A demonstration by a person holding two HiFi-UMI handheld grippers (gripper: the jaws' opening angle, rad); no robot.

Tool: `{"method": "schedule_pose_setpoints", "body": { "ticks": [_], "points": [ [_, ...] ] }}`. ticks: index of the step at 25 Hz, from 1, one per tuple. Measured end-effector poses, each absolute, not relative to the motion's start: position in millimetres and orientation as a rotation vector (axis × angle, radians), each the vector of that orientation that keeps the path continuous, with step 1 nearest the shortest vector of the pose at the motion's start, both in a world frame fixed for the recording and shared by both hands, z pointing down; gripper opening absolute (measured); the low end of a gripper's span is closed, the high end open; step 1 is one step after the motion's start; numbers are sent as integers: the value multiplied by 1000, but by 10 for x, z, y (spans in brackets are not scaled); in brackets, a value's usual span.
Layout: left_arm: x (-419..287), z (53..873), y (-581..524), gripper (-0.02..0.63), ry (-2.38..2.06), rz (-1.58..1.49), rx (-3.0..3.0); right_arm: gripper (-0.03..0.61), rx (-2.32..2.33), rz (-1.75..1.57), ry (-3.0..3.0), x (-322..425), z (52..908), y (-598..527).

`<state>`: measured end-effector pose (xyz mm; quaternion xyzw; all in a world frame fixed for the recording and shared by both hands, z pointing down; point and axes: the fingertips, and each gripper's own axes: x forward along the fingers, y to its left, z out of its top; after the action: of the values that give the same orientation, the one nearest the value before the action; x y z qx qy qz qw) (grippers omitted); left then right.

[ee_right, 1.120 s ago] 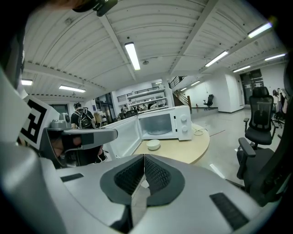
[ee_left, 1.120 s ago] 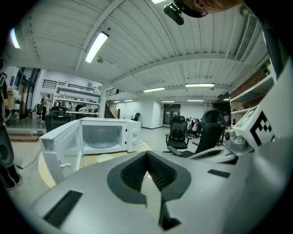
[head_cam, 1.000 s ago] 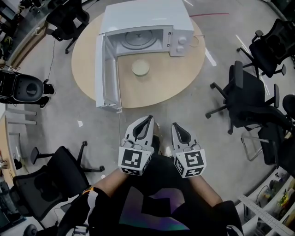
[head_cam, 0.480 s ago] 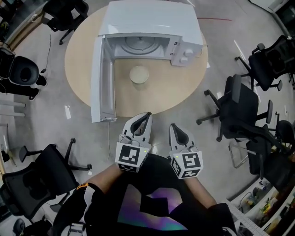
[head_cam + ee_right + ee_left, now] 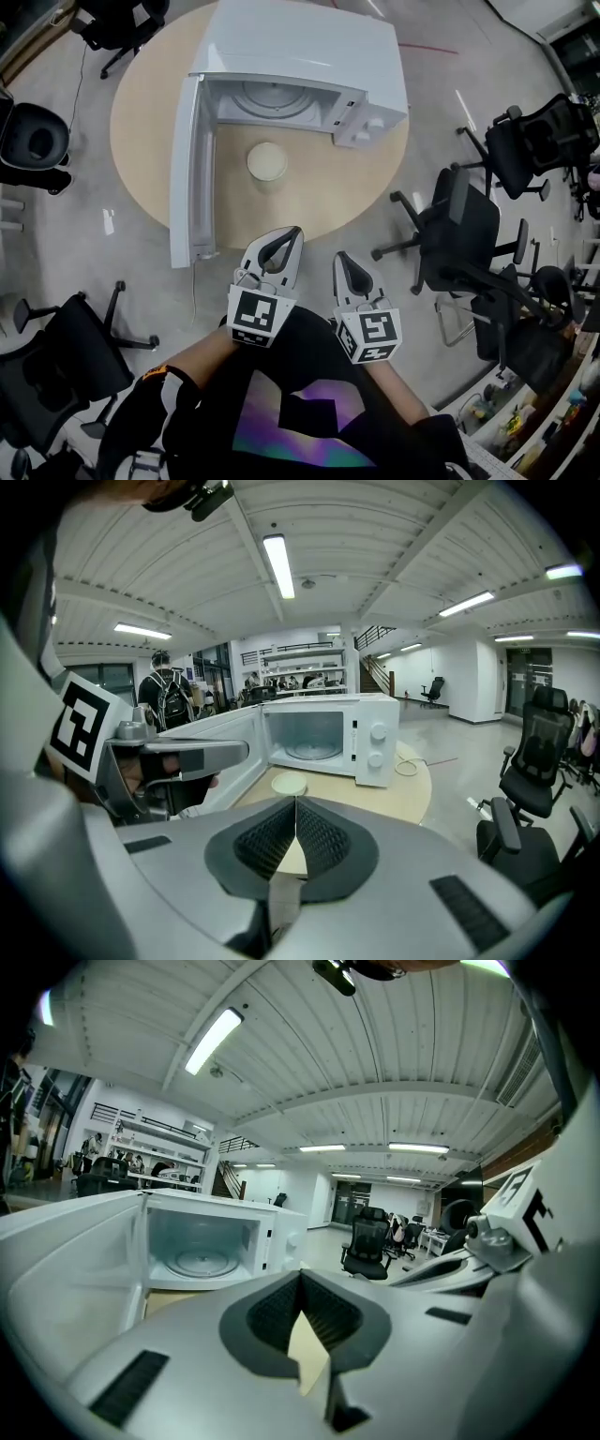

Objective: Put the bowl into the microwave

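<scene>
Left gripper view shows the left gripper with its two jaws pressed together at the tips. Nothing sits between them. Right gripper view shows the same for the right gripper: its jaws are closed tight and they hold nothing.

From the head view, both grippers are side by side, close to the person's body. They are off the edge of the table and they point toward it. The left gripper is a bit nearer to the table than the right one.

The bowl is on the round wooden table, well apart from both grippers. It is small, pale and round, and it stands the right way up. It is just in front of the open mouth of the microwave, not inside it.

The microwave is white and sits on the far part of the table. Its door is swung wide open on the left side. Inside is a round glass plate.

A black chair stands on the grey floor to the right of the table. Another black chair is at the lower left.
</scene>
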<state>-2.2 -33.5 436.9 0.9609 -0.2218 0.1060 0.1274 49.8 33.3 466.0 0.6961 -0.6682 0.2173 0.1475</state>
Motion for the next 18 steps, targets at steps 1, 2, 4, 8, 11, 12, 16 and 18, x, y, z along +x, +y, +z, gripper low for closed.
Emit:
{"method": "schedule_pose_setpoints", "body": {
  "ticks": [1, 2, 4, 8, 11, 12, 16, 18],
  "points": [
    [-13, 4374, -366, 46, -643, 314, 2795, 15, 2004, 620, -1918, 515, 4647, 299],
    [0, 4374, -399, 46, -635, 316, 2795, 15, 2006, 618, -1912, 534, 4634, 259],
    [37, 4355, -459, 46, -607, 308, 2796, 17, 2009, 617, -1903, 555, 4611, 174],
    [83, 4358, -594, 46, -576, 303, 2798, 17, 1997, 601, -1893, 546, 4615, 37],
    [105, 4389, -673, 46, -579, 309, 2792, 17, 1993, 601, -1884, 581, 4620, -32],
    [111, 4389, -693, 46, -584, 305, 2788, 17, 1990, 604, -1882, 600, 4624, -48],
    [78, 4350, -784, 46, -616, 280, 2773, 15, 1955, 584, -1893, 577, 4598, -139],
    [52, 4342, -849, 46, -643, 270, 2767, 17, 1925, 568, -1909, 541, 4590, -202]
  ]
}}
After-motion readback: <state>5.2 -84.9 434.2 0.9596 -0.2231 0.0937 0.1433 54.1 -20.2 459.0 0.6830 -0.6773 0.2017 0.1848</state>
